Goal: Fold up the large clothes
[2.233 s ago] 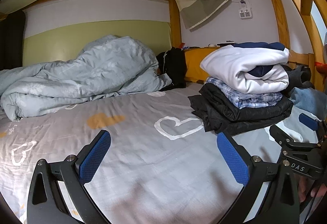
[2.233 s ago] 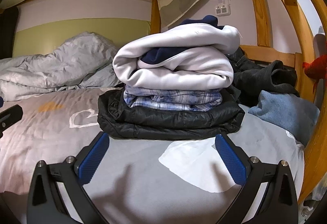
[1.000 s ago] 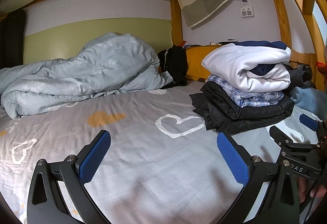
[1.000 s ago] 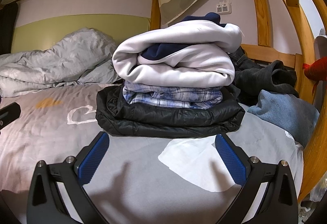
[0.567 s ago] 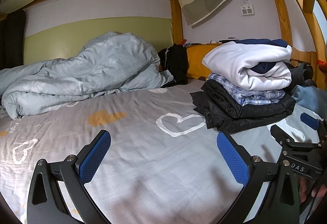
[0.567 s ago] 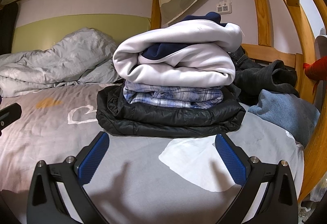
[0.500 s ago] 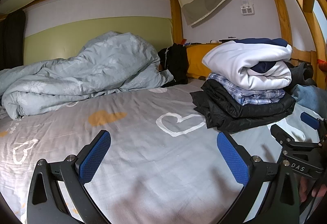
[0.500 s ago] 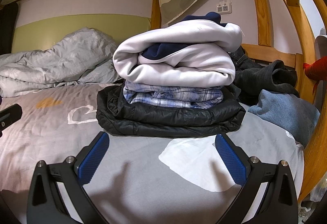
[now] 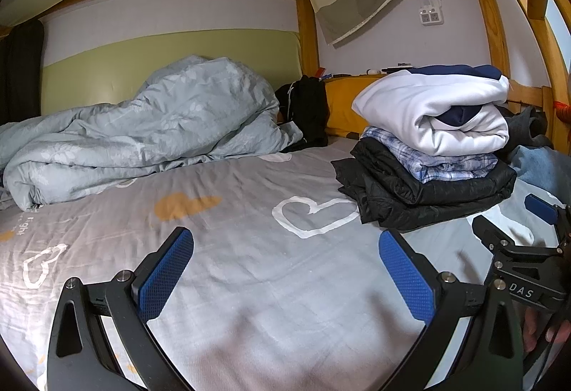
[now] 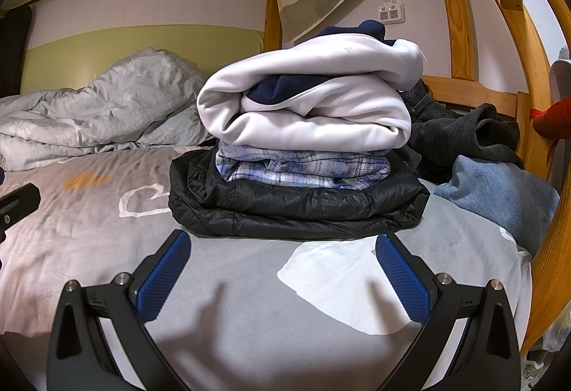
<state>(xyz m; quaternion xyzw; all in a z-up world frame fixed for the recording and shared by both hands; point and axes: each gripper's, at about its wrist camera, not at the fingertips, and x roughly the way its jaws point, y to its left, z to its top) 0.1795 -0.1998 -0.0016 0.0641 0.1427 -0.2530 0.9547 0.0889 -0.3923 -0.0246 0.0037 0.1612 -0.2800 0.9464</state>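
Our left gripper (image 9: 285,269) hangs wide open over the bed with nothing between its blue pads (image 9: 165,272), and our right gripper (image 10: 283,271) is spread just as wide and just as empty.

Straight ahead of the right gripper, close in front of its fingertips, sits the folded stack: a black puffer jacket (image 10: 296,203) at the bottom, a blue plaid shirt (image 10: 303,168) on it, and a white and navy sweatshirt (image 10: 310,98) on top. From the left gripper the same stack lies ahead and to the right.

We judge that we are between garments: three pieces are folded and stacked, none is in hand. Beyond the stack and to the right of the right gripper lie a crumpled dark garment (image 10: 467,137) and a blue denim piece (image 10: 499,191), unfolded, against the wooden rail (image 10: 471,93). The next move, as we see it, calls for reaching past the stack without toppling it, pinching one of those, and dragging it onto open sheet.

Under both grippers stretches a grey bed sheet with heart prints (image 9: 249,248). Ahead and left of the left gripper a pale blue duvet (image 9: 142,137) is heaped by the green wall panel (image 9: 171,51). A wooden bunk frame and checked canopy close the space overhead.
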